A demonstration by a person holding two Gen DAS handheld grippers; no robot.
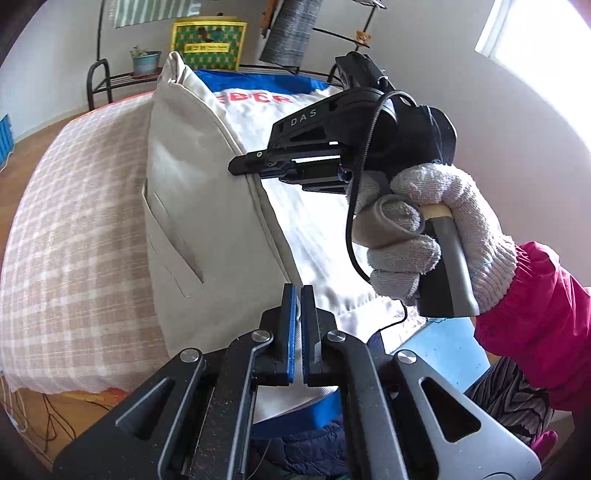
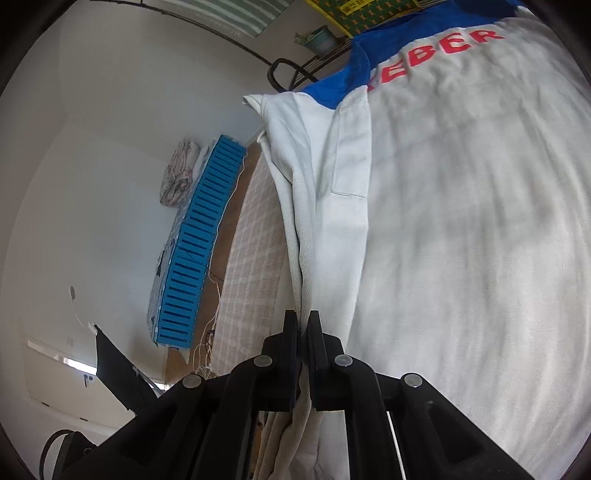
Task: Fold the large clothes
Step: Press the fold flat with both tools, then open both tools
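A large white garment [image 1: 306, 177] with a blue yoke and red letters [image 1: 253, 99] lies spread on a checked cover. Its beige side panel [image 1: 199, 206], which has a slit pocket, is lifted and folded over the white body. My right gripper [image 1: 240, 166], held by a gloved hand [image 1: 436, 229] with a pink sleeve, is shut on that panel's edge. The right wrist view shows the same grip, with beige cloth bunched between the fingers of the right gripper [image 2: 303, 321] and the garment [image 2: 461, 221] stretching away. My left gripper [image 1: 298, 295] is shut near the garment's lower hem; no cloth shows between its pads.
The checked cover [image 1: 74, 240] drapes over the work surface's left edge. Behind stand a black metal rack [image 1: 99, 81], a potted plant [image 1: 145, 62] and a green-yellow bag [image 1: 208, 44]. A grey cloth [image 1: 291, 33] hangs above. Blue slatted panels [image 2: 195, 251] lean at the wall.
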